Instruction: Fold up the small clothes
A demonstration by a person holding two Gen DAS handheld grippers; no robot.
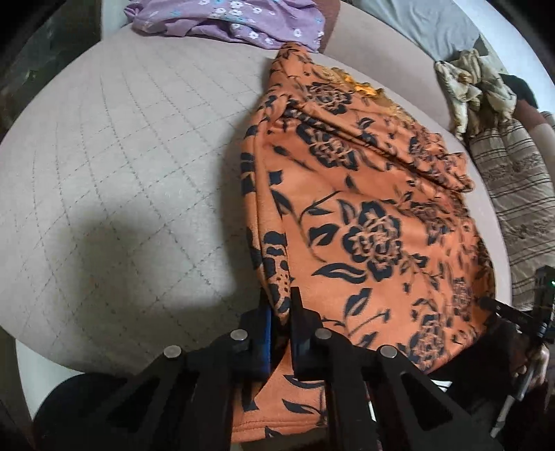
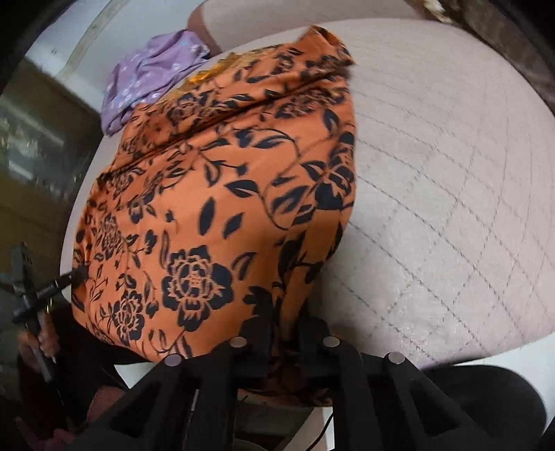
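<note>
The quilted bed (image 1: 114, 166) carries the orange floral garment (image 1: 364, 215), stretched across its near edge, a purple floral garment (image 1: 225, 17) bunched behind. The left hand-held gripper (image 1: 281, 312) is clenched on 1 near corner, the right hand-held gripper (image 2: 286, 329) on the other. Risk: each bite looks thin, so uneven lifting could slip a corner and skew the fold.
</note>
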